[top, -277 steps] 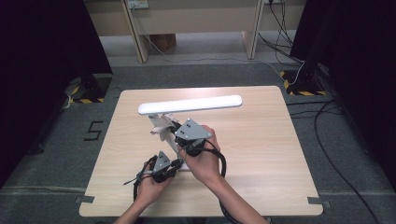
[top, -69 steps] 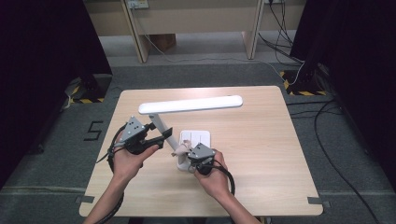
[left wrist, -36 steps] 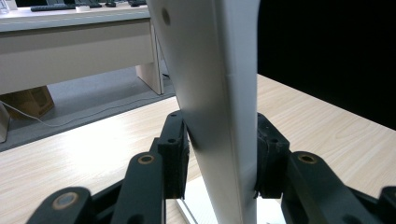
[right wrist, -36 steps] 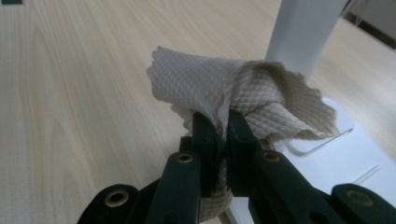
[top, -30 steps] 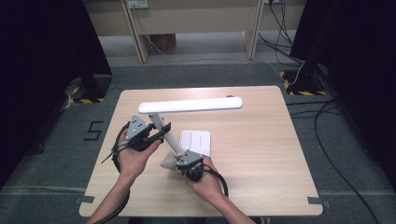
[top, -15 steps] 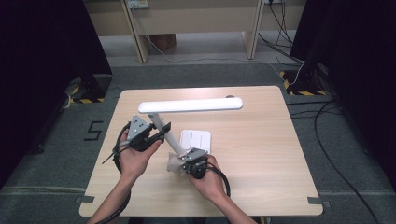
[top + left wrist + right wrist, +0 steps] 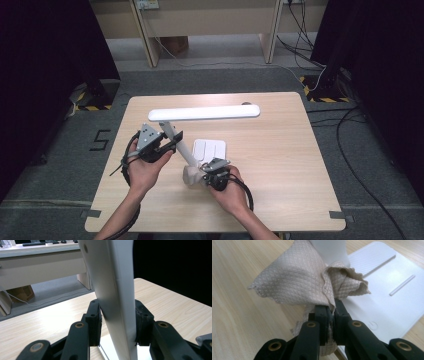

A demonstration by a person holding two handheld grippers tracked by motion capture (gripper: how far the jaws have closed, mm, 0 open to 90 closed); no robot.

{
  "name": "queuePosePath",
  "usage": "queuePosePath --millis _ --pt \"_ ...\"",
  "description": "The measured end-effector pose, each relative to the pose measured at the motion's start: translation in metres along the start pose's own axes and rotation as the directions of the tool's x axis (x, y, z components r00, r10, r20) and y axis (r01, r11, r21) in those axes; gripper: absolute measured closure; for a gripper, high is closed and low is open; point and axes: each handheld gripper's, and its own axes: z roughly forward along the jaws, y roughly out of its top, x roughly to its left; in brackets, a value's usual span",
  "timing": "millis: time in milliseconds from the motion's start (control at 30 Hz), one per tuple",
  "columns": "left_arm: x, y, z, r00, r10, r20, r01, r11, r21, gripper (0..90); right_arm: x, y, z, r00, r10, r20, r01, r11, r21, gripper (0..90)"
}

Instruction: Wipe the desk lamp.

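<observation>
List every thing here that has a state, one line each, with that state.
Desk lamp: standing on its base, head level, arm slanted.
Lamp arm: clamped between the left tongs' pads.
Cloth: crumpled, pressed against the foot of the arm.
Left tongs: shut on the arm.
Right tongs: shut on the cloth.
Table: bare wood around the lamp.

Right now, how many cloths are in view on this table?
1. A beige cloth is pinched in the right claw, bunched against the foot of the lamp arm over the white lamp base. Nothing suggests a second one.
</observation>
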Motion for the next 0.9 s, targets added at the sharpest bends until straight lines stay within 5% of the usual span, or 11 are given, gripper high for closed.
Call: queuePosePath --millis 900 --pt "0.000 -0.001 0.000 1.0000 -0.005 -0.002 0.005 1.0000 -0.005 63.3 -0.029 -0.022 -0.020 0.9939 0.043 0.101 -0.043 0.999 0.002 85.1"
